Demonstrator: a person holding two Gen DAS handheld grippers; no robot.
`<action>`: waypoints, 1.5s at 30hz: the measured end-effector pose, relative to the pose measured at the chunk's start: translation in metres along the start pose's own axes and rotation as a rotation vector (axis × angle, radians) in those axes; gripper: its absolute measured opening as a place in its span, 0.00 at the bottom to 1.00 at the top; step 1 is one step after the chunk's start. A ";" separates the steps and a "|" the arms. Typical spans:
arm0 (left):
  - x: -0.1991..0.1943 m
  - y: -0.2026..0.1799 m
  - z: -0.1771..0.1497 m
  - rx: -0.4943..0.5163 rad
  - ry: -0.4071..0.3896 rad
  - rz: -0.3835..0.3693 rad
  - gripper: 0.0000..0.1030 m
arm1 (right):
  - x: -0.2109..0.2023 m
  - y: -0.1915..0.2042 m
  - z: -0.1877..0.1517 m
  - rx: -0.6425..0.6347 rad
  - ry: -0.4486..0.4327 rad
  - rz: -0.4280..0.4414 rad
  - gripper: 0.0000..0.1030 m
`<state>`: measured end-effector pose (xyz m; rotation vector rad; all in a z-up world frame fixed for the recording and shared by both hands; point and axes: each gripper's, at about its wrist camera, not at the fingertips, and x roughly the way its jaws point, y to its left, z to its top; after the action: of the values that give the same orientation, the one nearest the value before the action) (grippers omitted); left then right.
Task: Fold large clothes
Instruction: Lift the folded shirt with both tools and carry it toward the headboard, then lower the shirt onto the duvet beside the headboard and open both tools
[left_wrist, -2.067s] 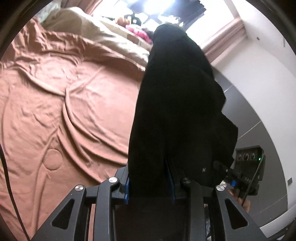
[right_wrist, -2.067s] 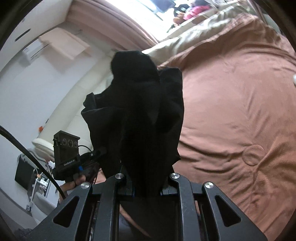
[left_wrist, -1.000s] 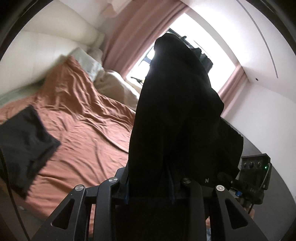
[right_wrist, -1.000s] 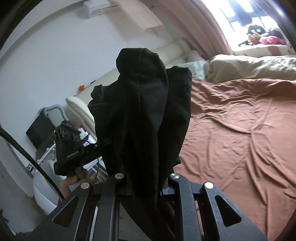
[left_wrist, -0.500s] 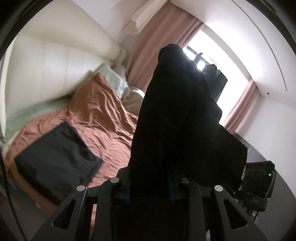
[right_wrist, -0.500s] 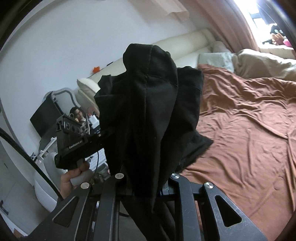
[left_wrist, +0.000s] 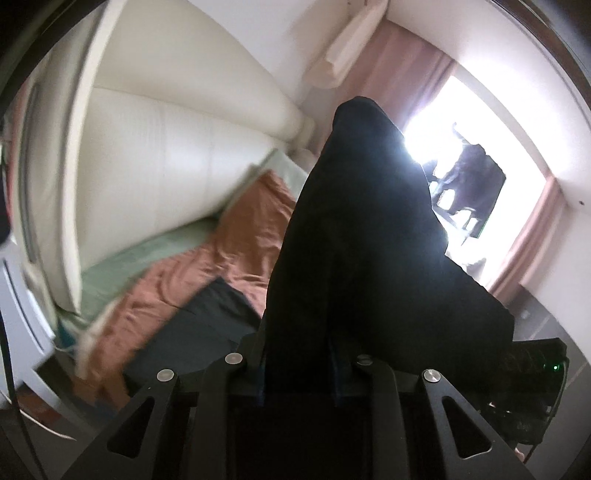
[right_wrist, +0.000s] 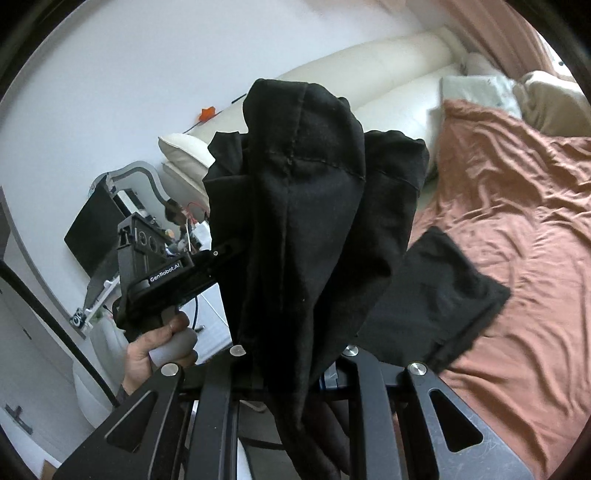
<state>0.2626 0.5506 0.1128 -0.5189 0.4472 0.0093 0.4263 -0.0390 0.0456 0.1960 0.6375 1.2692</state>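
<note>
Now two grippers, left gripper (left_wrist: 299, 363) and right gripper (right_wrist: 291, 363), fingers clamped on one black garment (right_wrist: 306, 206); second folded black garment (right_wrist: 439, 295) on bed (right_wrist: 517, 229).

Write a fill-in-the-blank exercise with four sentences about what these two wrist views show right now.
1. The garment clamped in the right gripper is ____ in colour.
2. A folded dark garment lies on the ____ bedsheet.
3. The left gripper is shut on ____ cloth.
4. The headboard behind the bed is ____ coloured.

Missing words: black; brown; black; cream
</note>
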 end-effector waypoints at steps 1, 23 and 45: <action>0.002 0.005 0.004 0.001 -0.001 0.014 0.24 | 0.013 -0.002 0.004 0.009 0.007 0.012 0.13; 0.193 0.079 0.023 0.045 0.211 0.202 0.24 | 0.150 -0.151 0.030 0.263 0.082 -0.006 0.13; 0.180 0.111 -0.057 0.017 0.246 0.343 0.54 | 0.189 -0.221 -0.009 0.440 0.162 -0.204 0.23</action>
<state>0.3888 0.6013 -0.0588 -0.4231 0.7730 0.2734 0.6324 0.0665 -0.1306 0.3823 1.0482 0.9417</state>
